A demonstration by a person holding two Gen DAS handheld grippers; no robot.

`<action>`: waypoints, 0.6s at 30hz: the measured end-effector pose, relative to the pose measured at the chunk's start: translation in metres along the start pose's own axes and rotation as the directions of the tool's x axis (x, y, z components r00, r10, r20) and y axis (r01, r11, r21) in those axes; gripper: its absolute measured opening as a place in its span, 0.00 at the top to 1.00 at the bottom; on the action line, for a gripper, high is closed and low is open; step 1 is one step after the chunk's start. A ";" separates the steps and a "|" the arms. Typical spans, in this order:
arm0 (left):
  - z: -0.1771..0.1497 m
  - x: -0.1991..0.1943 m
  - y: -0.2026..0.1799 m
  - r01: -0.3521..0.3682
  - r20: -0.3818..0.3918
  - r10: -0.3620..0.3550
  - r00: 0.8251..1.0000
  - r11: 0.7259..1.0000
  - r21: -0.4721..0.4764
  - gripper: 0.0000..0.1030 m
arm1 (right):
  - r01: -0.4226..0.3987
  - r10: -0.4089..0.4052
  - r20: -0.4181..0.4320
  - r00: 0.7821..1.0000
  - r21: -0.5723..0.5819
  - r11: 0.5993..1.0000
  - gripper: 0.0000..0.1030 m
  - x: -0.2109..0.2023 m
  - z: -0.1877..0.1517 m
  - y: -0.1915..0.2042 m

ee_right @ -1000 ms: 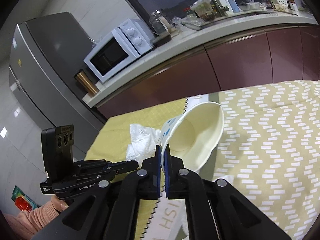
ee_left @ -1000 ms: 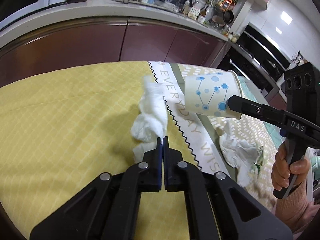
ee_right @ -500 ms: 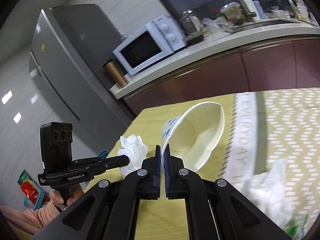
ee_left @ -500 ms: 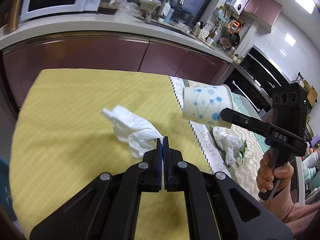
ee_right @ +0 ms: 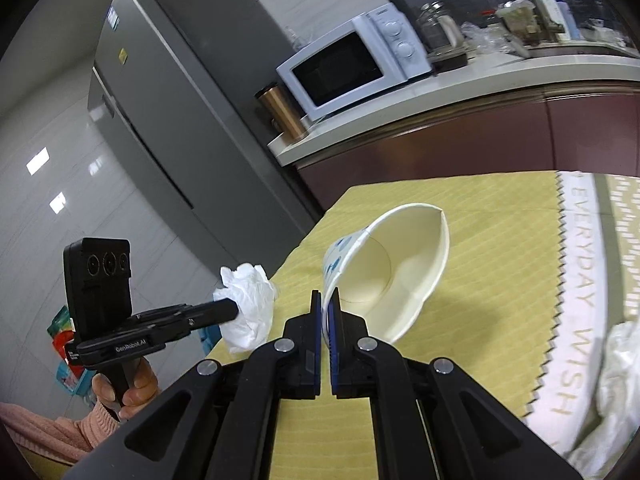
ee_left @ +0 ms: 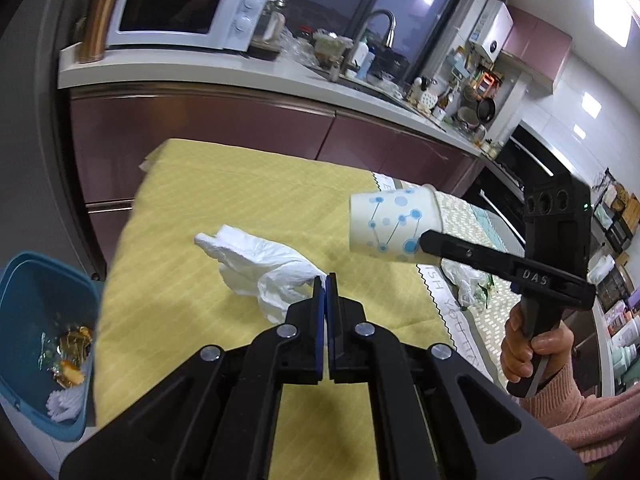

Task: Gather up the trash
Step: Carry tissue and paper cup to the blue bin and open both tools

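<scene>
Both clamped: left gripper (ee_left: 326, 280) on tissue (ee_left: 264, 264) (crumpled), right gripper (ee_right: 327, 300) on cup (ee_right: 384, 268).

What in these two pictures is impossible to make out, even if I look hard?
- Left wrist view: the blue plastic trash bin is cut off by the picture's edge; its contents are too small to name.
- Left wrist view: the crumpled white plastic scrap on the table is partly hidden behind the right hand-held gripper.
- Right wrist view: the white paper cup's blue print faces mostly away.

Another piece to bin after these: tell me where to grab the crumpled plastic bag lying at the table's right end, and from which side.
Pinch a raised fold at the top of the crumpled plastic bag, coming from above. It lies loose and low on the tablecloth, so a side approach would likely just push it.
</scene>
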State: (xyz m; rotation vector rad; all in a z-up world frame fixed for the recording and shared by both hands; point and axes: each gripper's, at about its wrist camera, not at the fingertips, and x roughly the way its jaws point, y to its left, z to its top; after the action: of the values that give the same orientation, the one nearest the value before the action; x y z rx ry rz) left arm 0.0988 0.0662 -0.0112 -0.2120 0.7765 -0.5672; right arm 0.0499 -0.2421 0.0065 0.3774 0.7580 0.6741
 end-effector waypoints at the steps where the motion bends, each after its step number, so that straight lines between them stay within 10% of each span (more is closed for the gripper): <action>1: 0.000 -0.003 0.002 -0.002 0.005 0.002 1.000 1.000 -0.003 0.99 | 0.003 -0.003 -0.006 1.000 -0.011 1.000 0.98 0.004 -0.001 0.005; 18: -0.025 -0.060 0.051 -0.105 0.058 0.110 0.992 0.990 -0.093 0.99 | -0.094 0.080 -0.113 0.990 -0.123 0.988 0.98 0.065 -0.012 0.061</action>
State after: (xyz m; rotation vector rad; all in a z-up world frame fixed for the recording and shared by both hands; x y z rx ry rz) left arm 0.0673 0.1427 -0.0125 -0.2682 0.7485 -0.4219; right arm 0.0499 -0.1521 -0.0013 0.2595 0.7995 0.8264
